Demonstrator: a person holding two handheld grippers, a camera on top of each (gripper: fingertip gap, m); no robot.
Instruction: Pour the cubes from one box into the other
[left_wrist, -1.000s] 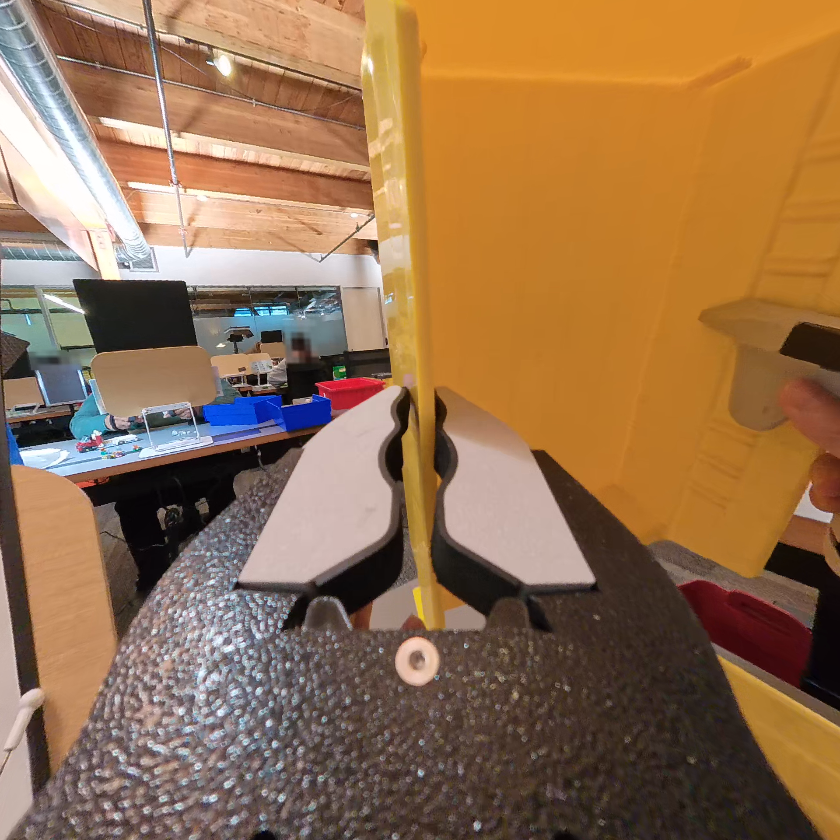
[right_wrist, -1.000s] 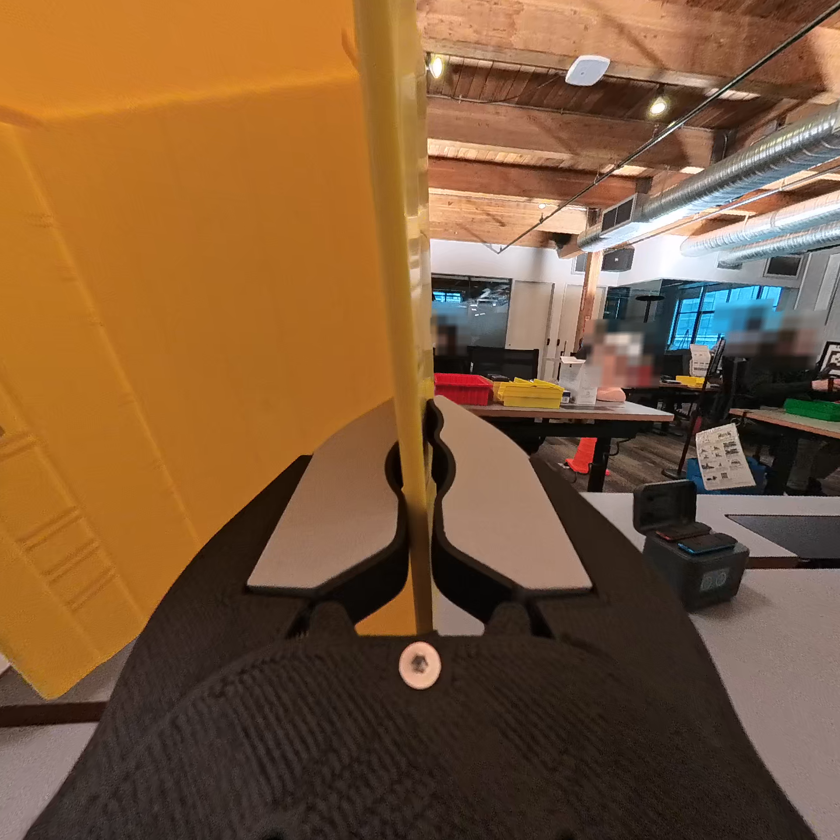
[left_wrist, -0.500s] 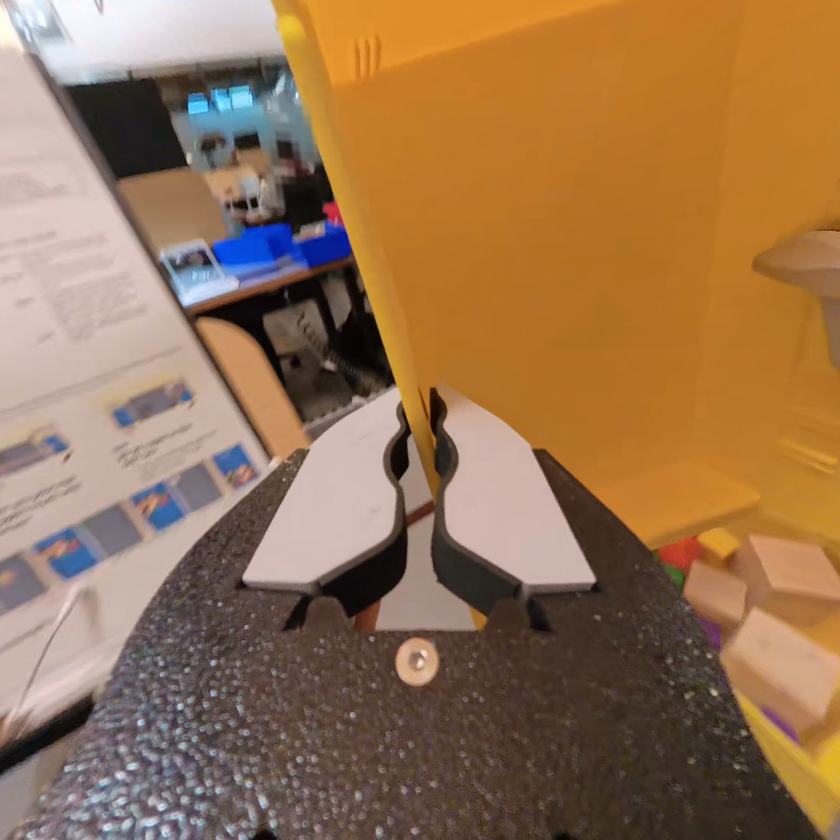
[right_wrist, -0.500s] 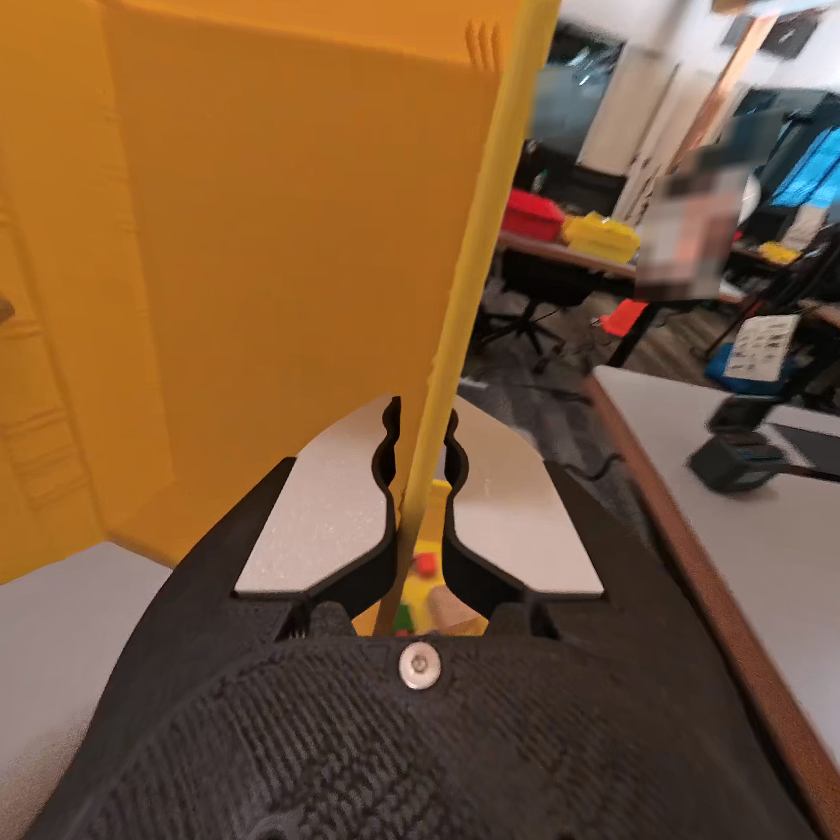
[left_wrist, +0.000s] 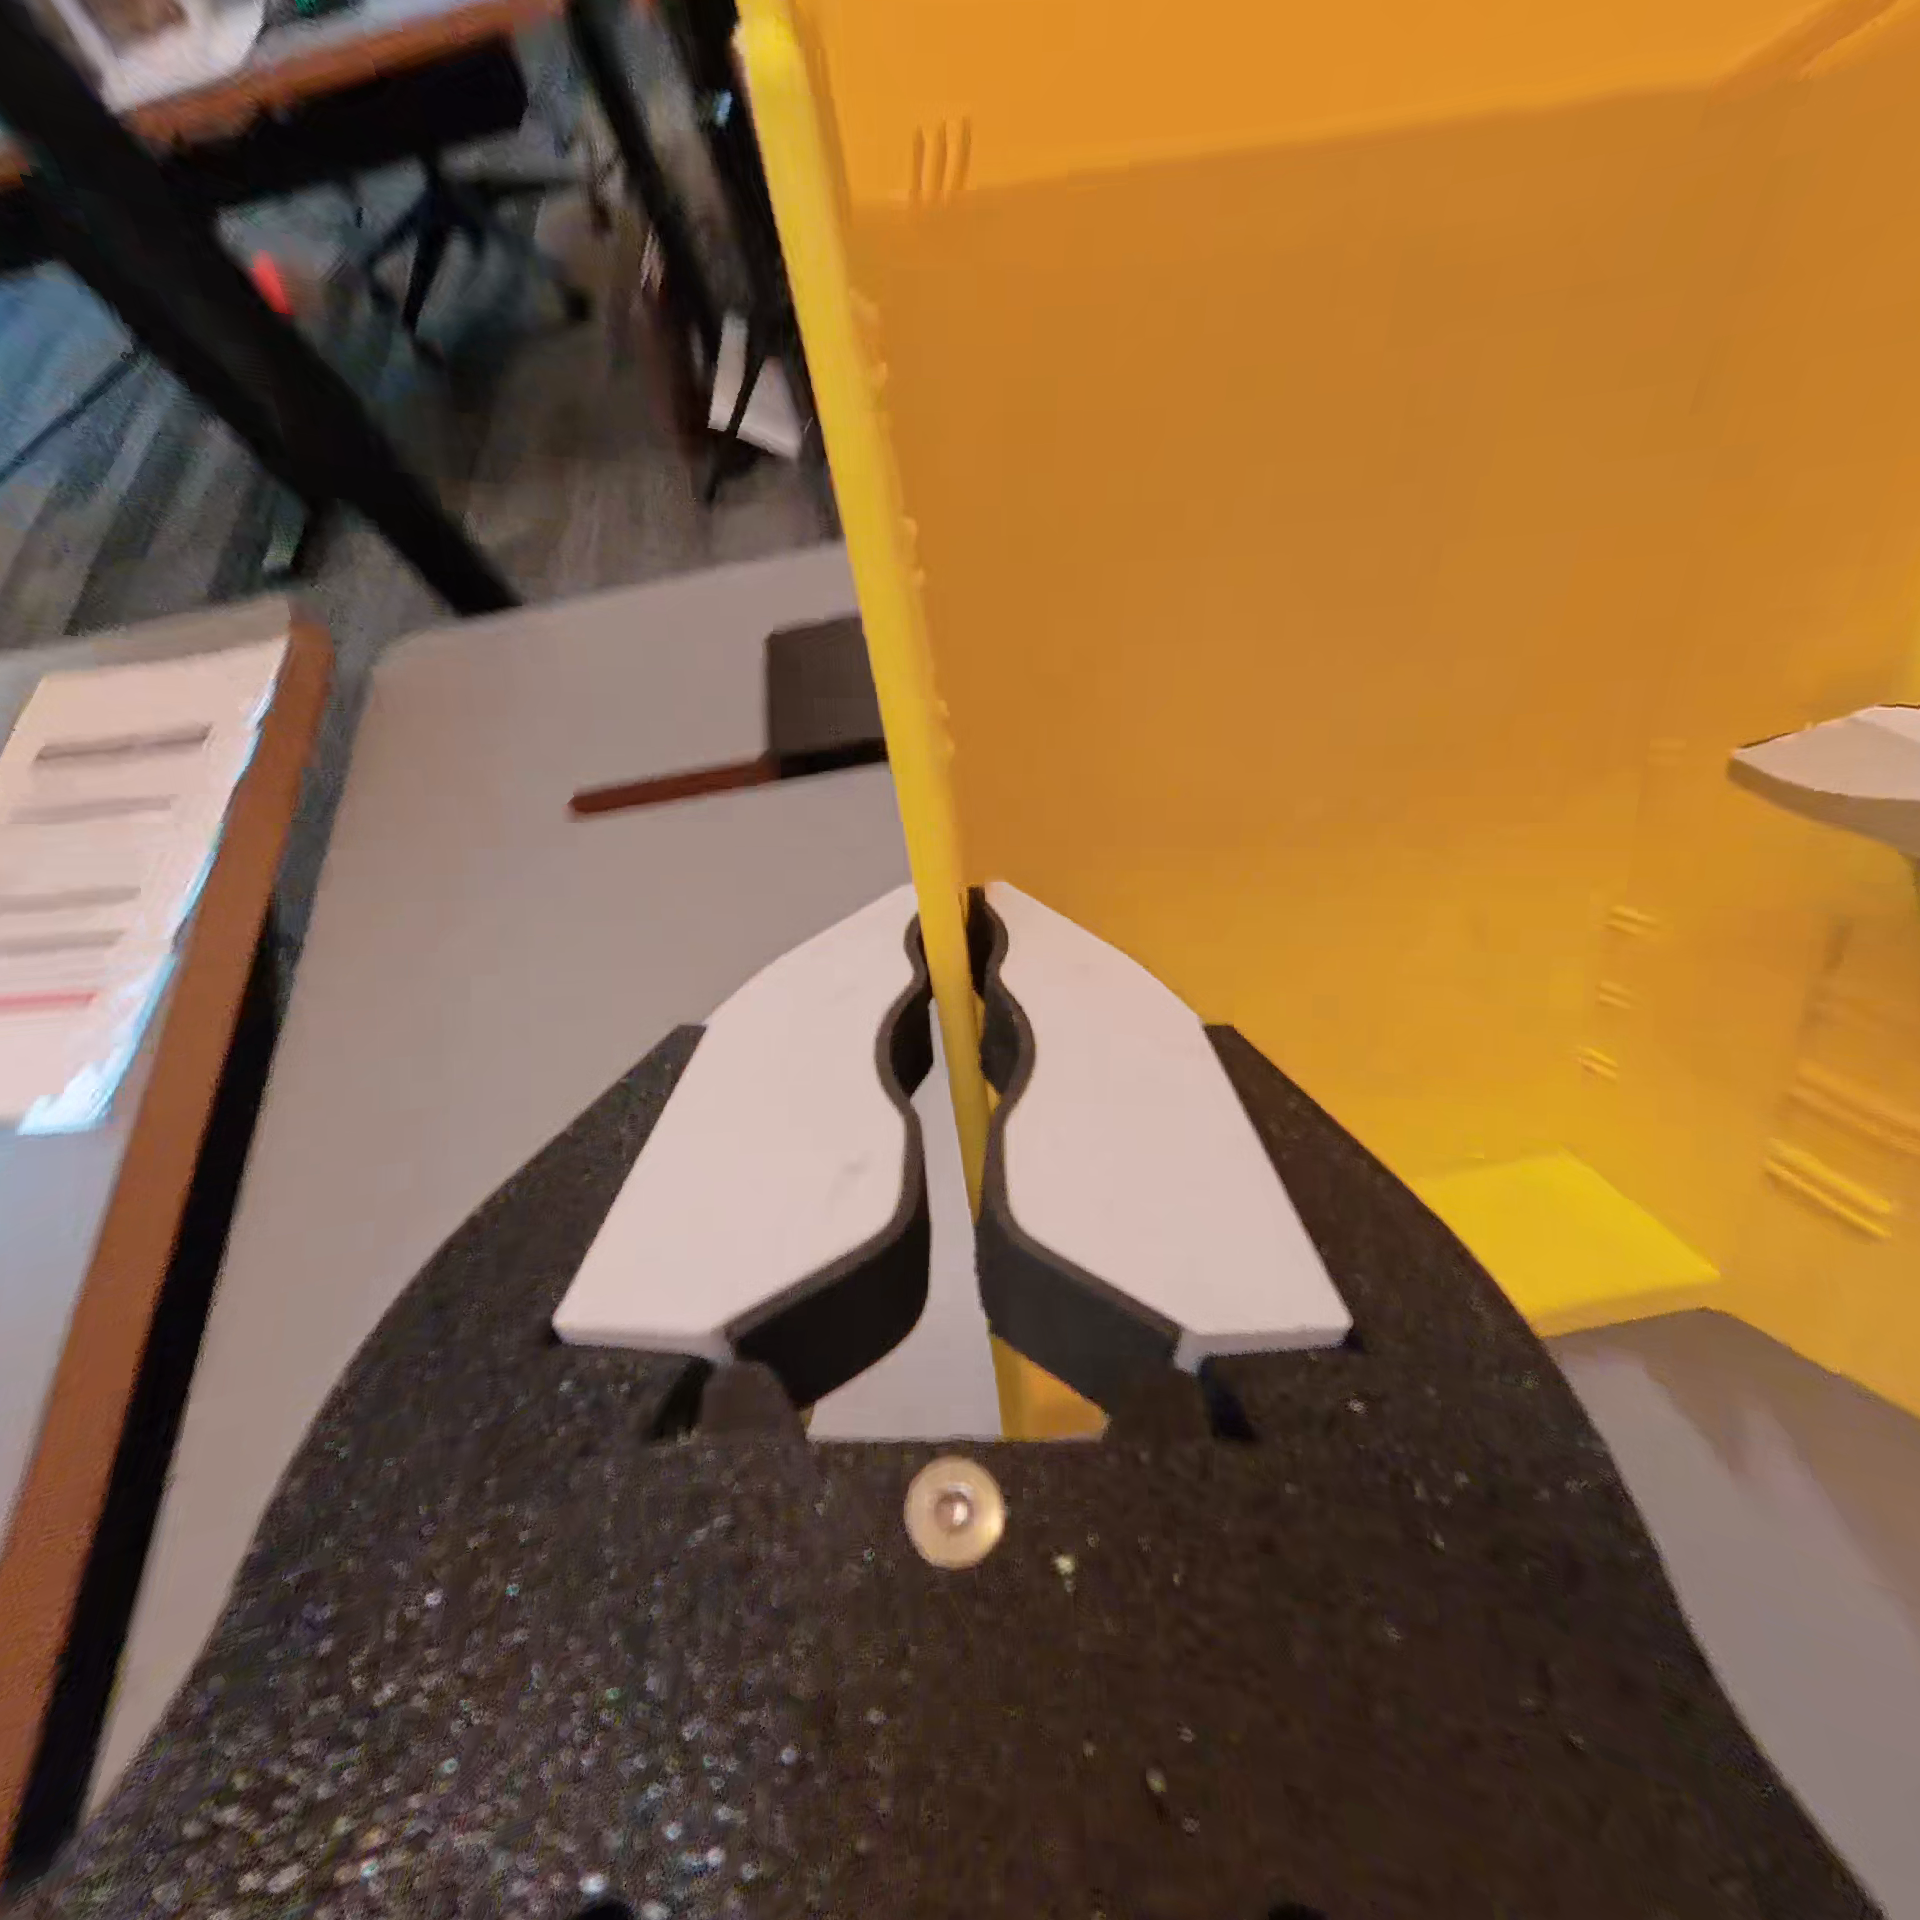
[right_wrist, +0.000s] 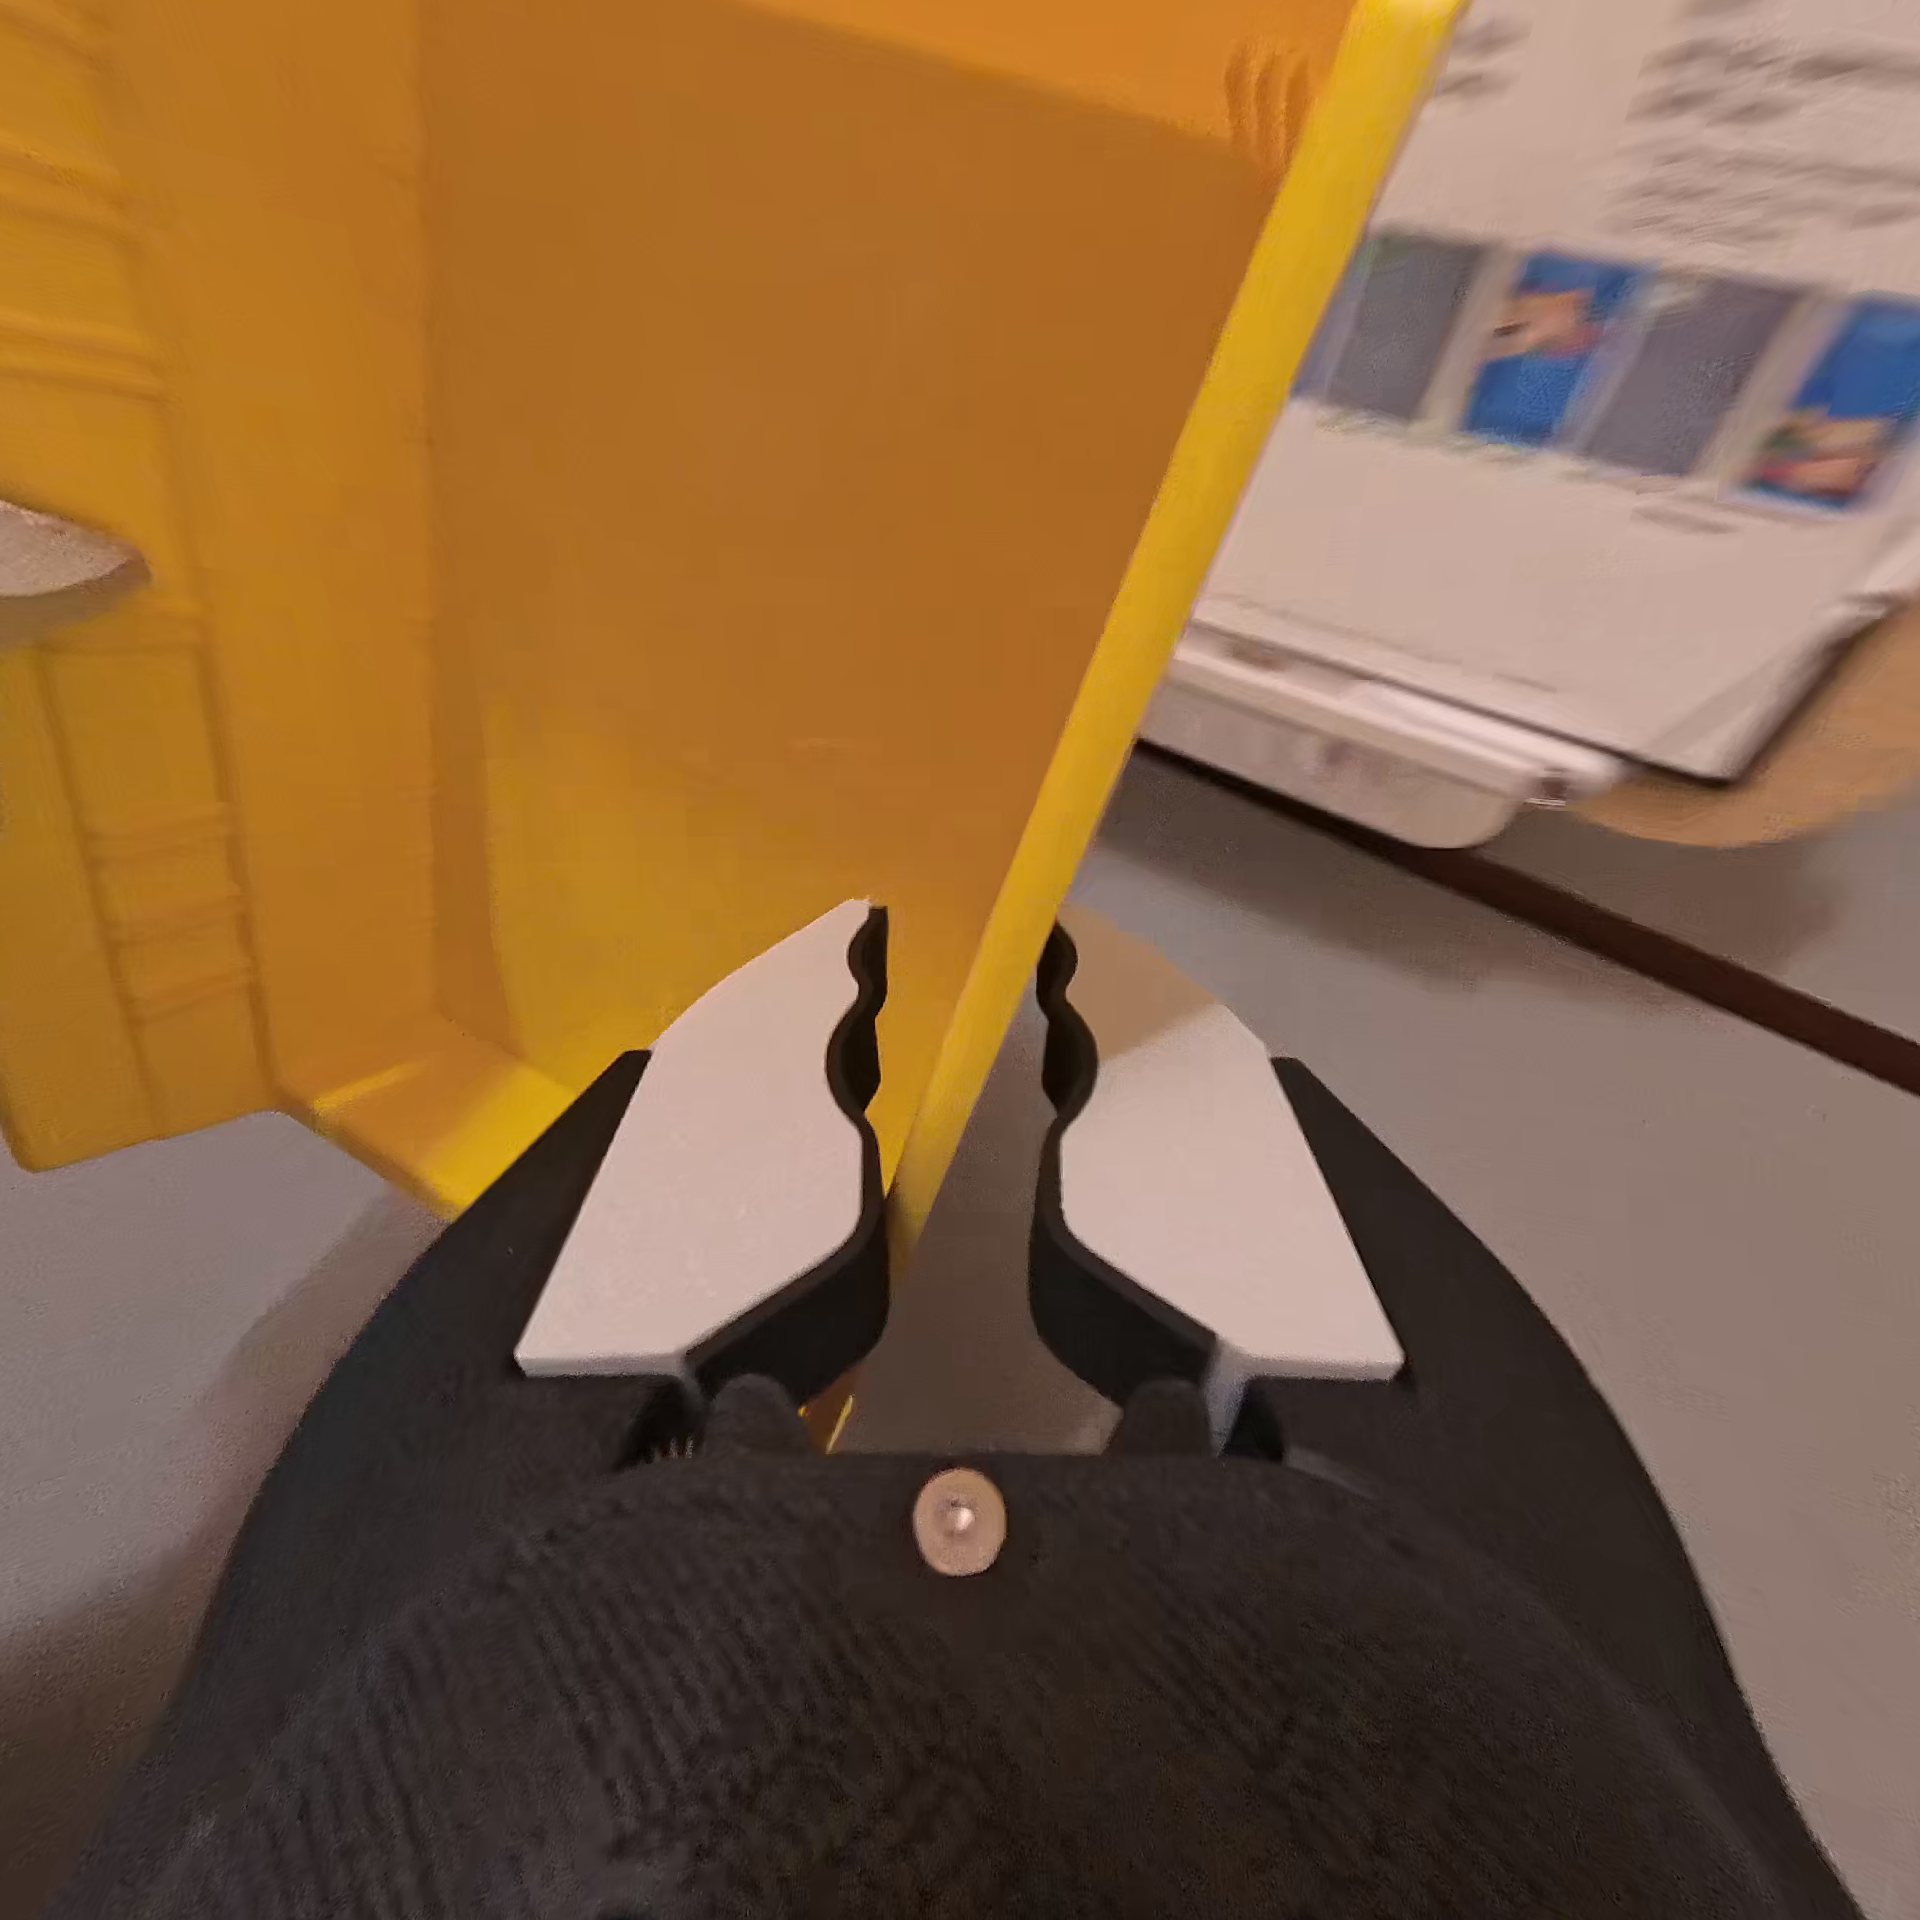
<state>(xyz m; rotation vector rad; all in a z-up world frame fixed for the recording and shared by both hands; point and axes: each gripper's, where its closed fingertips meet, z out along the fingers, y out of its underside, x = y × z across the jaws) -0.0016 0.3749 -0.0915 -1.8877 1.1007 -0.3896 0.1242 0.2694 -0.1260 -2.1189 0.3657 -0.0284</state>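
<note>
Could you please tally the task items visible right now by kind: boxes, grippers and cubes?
Yellow box: 1
Grippers: 2 (left gripper, right gripper)
Cubes: 0 in view
Total: 3

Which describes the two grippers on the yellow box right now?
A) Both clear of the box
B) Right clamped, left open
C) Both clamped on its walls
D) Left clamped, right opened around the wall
D: the left gripper pinches the yellow box wall, while the right gripper stands open around it.
</note>
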